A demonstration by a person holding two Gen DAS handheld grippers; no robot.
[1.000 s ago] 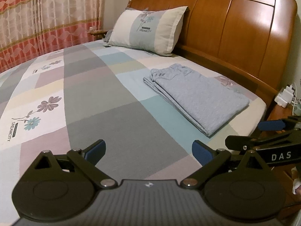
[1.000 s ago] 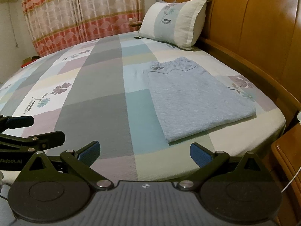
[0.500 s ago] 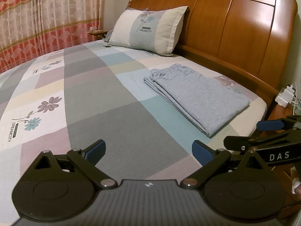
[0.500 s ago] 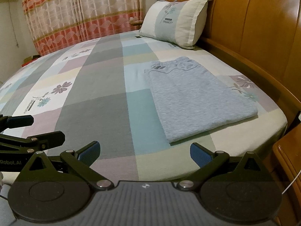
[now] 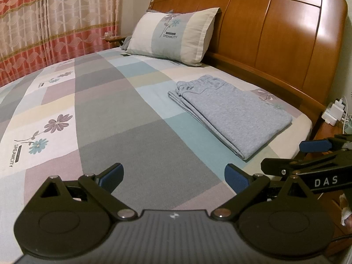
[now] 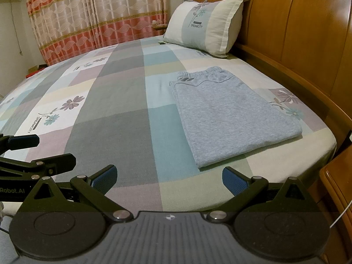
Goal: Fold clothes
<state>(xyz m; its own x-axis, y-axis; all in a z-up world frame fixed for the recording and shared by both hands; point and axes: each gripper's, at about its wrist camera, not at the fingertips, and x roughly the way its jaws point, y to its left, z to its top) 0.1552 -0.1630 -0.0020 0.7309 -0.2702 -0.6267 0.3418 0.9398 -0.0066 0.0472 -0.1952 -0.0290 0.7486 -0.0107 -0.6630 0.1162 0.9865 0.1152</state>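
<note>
While both tools hang above the near edge of the bed [image 6: 123,132], the left gripper [image 5: 173,177] and the right gripper [image 6: 168,177] each hold their blue-padded fingers spread wide, gripping nothing. Farther on, grey trousers [image 6: 228,114] lie flat in a folded stack near the wooden headboard [image 5: 275,30]. Judged risk: a careless pinch of only the top layer could drag the fold open. Beyond rests a pillow [image 6: 206,22]. No containers are visible.
</note>
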